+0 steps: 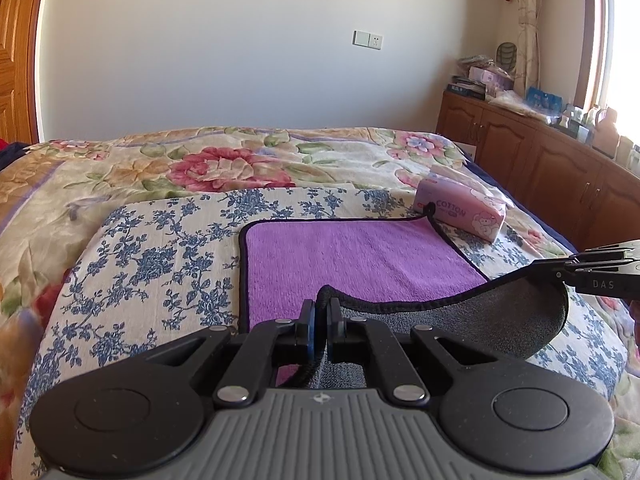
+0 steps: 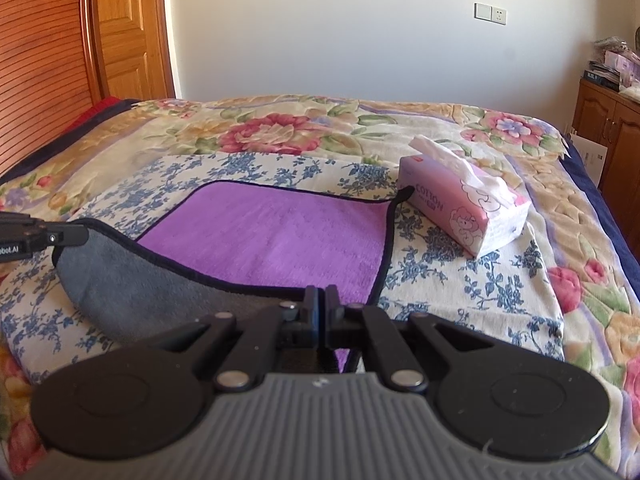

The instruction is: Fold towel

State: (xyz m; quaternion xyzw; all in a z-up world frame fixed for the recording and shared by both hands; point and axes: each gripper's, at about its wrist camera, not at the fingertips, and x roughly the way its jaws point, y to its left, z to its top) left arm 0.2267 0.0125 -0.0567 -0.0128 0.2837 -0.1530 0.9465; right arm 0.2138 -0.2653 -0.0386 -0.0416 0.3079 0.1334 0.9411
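A purple towel point(image 1: 352, 256) with a grey underside point(image 1: 500, 316) and black trim lies on a blue-flowered cloth on the bed. My left gripper point(image 1: 321, 308) is shut on the towel's near left corner, lifted off the cloth. My right gripper point(image 2: 321, 296) is shut on the near right corner. The near edge is raised and curls over, showing its grey side point(image 2: 132, 280) between the grippers. The right gripper also shows at the right edge of the left wrist view point(image 1: 560, 270), and the left gripper shows at the left edge of the right wrist view point(image 2: 72, 236). The far half of the towel point(image 2: 272, 232) lies flat.
A pink tissue box point(image 2: 464, 208) stands by the towel's far right corner, which touches it; it also shows in the left wrist view point(image 1: 460, 212). The blue-flowered cloth point(image 1: 160, 248) lies on a floral bedspread point(image 1: 224, 168). Wooden cabinets point(image 1: 540, 160) stand right, a wooden door point(image 2: 124, 28) left.
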